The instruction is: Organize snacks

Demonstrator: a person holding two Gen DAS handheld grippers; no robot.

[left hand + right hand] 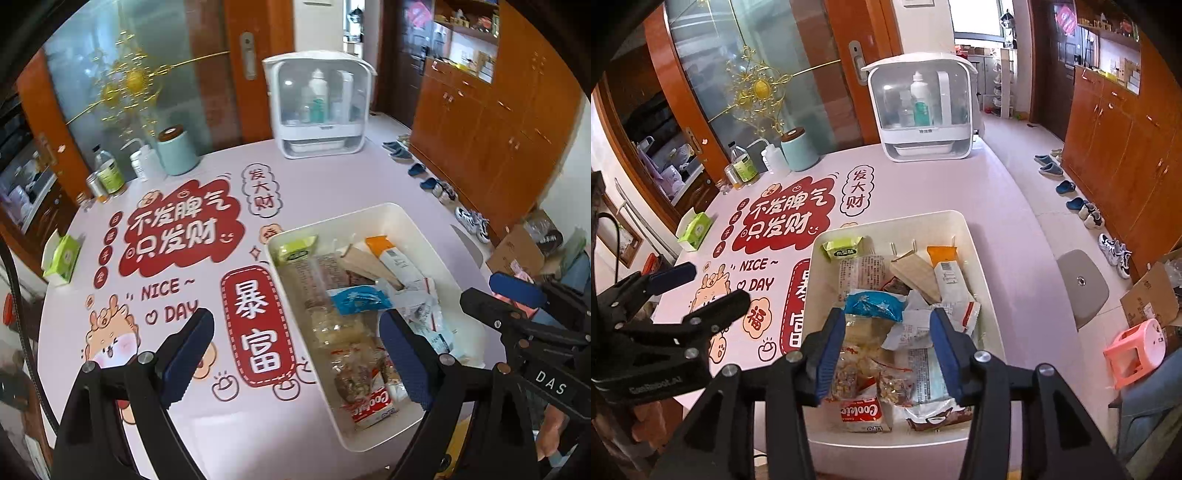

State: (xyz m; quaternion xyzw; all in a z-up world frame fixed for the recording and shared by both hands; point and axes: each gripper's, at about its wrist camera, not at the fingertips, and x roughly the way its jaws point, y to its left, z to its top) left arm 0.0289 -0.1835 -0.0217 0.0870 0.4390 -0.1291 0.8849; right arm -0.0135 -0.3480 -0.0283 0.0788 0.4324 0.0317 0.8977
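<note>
1 white bin (975,243) holds crinkled snack packets: 1 blue (873,304), 1 green (844,251). 2 grippers, left (295,354) and right (888,350), gape empty.

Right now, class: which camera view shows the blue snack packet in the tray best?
The right wrist view: the blue snack packet lies central and unobstructed in the white tray. The left wrist view shows it smaller, off-centre.
</note>
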